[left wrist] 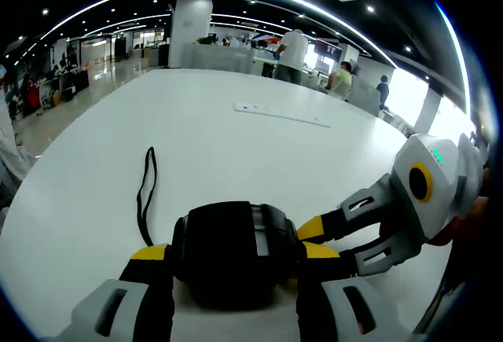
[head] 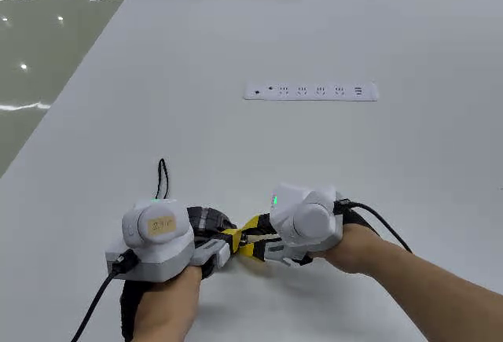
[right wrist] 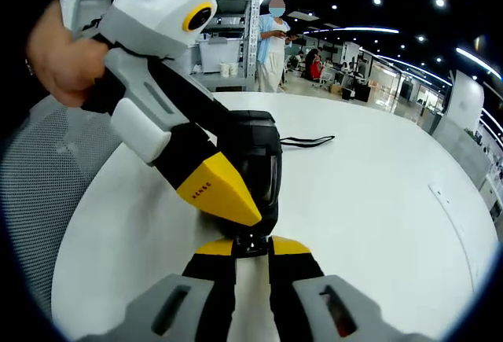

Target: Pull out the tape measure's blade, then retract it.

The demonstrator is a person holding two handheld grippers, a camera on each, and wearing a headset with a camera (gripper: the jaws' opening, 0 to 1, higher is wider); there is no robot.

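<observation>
A broad white surface (head: 314, 27) carries everything, and the tape measure (right wrist: 255, 157) sits on it at the near edge, close to the person. The left tool (left wrist: 236, 251) comes at the tape measure from the person's left. Its yellow-tipped jaws are clamped on the two sides of the black case, one jaw on each flank. The right tool (right wrist: 251, 246) meets the tape measure from the opposite side. Its jaws are drawn close together and pinch the small dark end tab (right wrist: 251, 241) at the mouth of the case. No length of blade can be made out between the tab and the case. In the head view the yellow tips of both tools touch the tape measure between the two hands.

A white power strip (head: 311, 91) lies flat well beyond the tape measure, toward the middle of the surface. A thin black wrist strap (left wrist: 147, 185) trails from the tape measure's far left side and lies in a narrow loop on the surface.
</observation>
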